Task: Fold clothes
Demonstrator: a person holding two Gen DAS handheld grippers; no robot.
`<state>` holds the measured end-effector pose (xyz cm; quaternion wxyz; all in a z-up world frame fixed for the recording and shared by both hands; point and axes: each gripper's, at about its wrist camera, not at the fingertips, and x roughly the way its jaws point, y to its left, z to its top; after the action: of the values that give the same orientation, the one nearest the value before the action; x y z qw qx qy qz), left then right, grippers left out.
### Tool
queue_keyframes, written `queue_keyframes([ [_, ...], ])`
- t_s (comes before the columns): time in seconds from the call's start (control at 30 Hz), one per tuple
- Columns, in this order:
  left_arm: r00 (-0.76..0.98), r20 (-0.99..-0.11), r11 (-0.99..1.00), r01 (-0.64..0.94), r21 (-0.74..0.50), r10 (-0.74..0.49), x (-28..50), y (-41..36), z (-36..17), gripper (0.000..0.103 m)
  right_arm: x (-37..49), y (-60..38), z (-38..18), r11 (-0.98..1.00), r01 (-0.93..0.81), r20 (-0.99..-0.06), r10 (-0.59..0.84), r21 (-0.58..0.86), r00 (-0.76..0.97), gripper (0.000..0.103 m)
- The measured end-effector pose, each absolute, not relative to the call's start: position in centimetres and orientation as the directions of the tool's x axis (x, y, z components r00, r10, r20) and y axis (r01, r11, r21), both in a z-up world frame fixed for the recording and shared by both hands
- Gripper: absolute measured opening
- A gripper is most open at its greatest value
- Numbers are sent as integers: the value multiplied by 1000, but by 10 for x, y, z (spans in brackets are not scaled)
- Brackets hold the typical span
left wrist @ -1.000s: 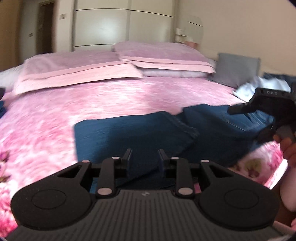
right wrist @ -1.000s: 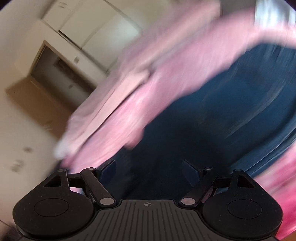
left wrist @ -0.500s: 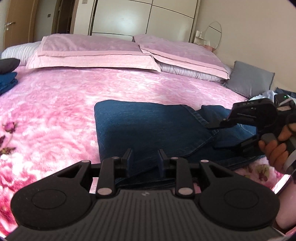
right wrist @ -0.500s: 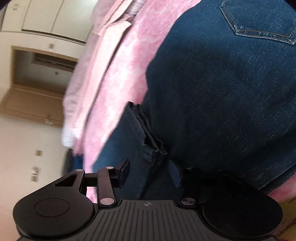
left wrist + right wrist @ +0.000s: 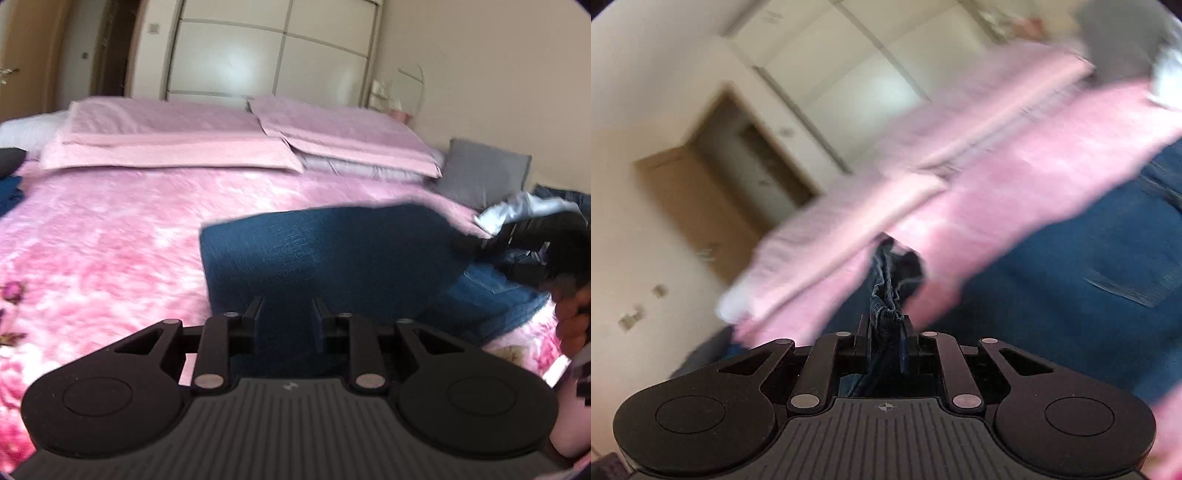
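Right wrist view: my right gripper (image 5: 885, 326) is closing, pads pinching a bunched fold of the jeans (image 5: 1052, 288). Left gripper (image 5: 287, 317), at 6 o'clock, stands partly open astride the jeans' near edge; grip unclear.

No readable text, label, brand name or number shows in either view. The only marks are two small emblems moulded into the ribbed grey housings of the grippers: a pale winged-looking logo on the left gripper's housing (image 5: 288, 386), too small and soft to make out as letters, and a small circle-with-cross mark on the right gripper's housing (image 5: 885, 407), a sign and not writing. The jeans (image 5: 1108, 266) show only stitching and a pocket edge, with no legible tag. Small plates on the wall (image 5: 631, 317) in the right wrist view are blurred, and nothing on them can be read.
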<state>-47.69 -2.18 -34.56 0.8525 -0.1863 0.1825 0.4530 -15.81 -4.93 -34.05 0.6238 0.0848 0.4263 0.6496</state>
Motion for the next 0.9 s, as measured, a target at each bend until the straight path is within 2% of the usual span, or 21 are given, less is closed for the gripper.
queue_keyframes([
  [0.07, 521, -510, 532, -835, -139, 685, -467, -20, -353, 22, -145, -47, -370, 247, -677, -506, 836, 693, -212, 12],
  [0.1, 519, -520, 536, -833, -132, 678, -464, -20, -355, 22, -137, -50, -381, 278, -642, -514, 831, 714, -213, 12],
  [0.17, 517, -529, 544, -831, -120, 673, -459, -20, -358, 22, -131, -57, -380, 274, -631, -489, 851, 726, -192, 12],
  [0.27, 512, -535, 538, -834, -122, 672, -459, -18, -360, 21, -135, -63, -356, 178, -700, -394, 905, 692, -160, 12],
  [0.3, 506, -543, 531, -838, -125, 670, -458, -15, -362, 21, -136, -62, -353, 181, -722, -406, 901, 668, -150, 12],
  [0.4, 493, -565, 514, -847, -137, 661, -458, -8, -367, 18, -132, -43, -387, 313, -706, -557, 819, 635, -137, 12],
  [0.63, 487, -572, 512, -849, -133, 659, -459, -5, -368, 17, -145, -54, -384, 283, -764, -531, 843, 580, -90, 12],
  [0.77, 483, -580, 510, -850, -130, 657, -457, -4, -368, 17, -151, -51, -386, 276, -824, -591, 802, 494, -85, 13],
  [0.8, 483, -580, 511, -850, -129, 656, -457, -4, -368, 17, -153, -50, -384, 265, -844, -599, 796, 467, -82, 17],
  [0.83, 483, -581, 511, -850, -129, 655, -457, -4, -368, 17, -154, -51, -378, 274, -861, -613, 788, 429, -55, 28],
  [0.9, 485, -582, 512, -849, -132, 653, -457, -3, -368, 17, -156, -57, -358, 325, -892, -616, 784, 314, 69, 37],
])
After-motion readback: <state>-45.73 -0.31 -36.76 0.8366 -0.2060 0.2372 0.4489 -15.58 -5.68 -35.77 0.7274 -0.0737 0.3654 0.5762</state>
